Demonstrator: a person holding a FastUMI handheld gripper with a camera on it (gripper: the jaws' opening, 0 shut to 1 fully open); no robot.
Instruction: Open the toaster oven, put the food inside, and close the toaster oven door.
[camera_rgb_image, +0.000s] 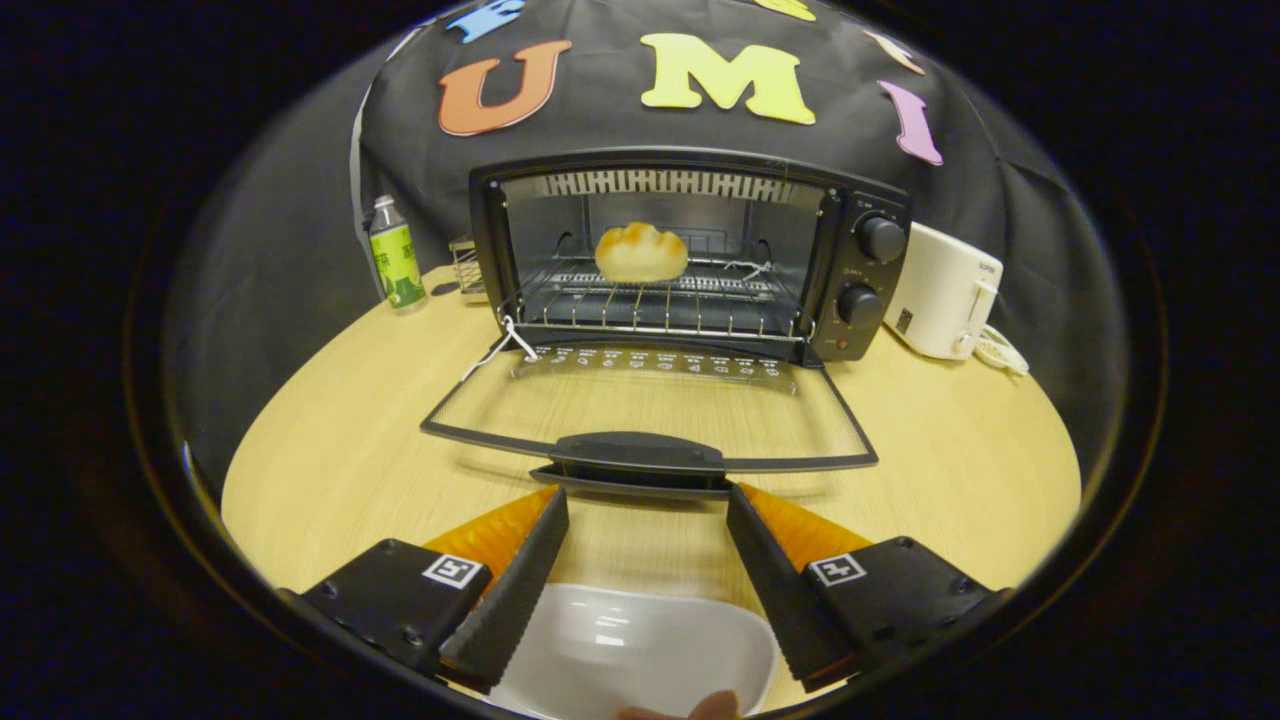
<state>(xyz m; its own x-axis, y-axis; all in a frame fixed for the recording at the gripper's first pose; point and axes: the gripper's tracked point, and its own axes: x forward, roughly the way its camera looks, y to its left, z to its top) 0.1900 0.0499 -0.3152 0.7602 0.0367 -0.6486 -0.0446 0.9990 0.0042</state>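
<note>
The gripper (647, 520) is released, holding nothing, above a white dish (640, 650) on the wooden surface (340, 450); just ahead lies the door handle (637, 455) of the toaster oven (690, 255), its glass door (650, 405) folded flat; best to hook under the handle's middle and swing upward evenly; beyond, a golden, lobed bread roll (641, 251) sits mid-rack inside.

Hand-held two-finger tongs (648, 505), seen from their own camera. Each finger (520, 580) is a long wedge-shaped bar with a ribbed, serrated inner face, standing well apart from its twin. Each is backed by a ridged translucent plastic panel and fixed to a matt angular mounting block bearing several screws and one square black-and-white fiducial marker
</note>
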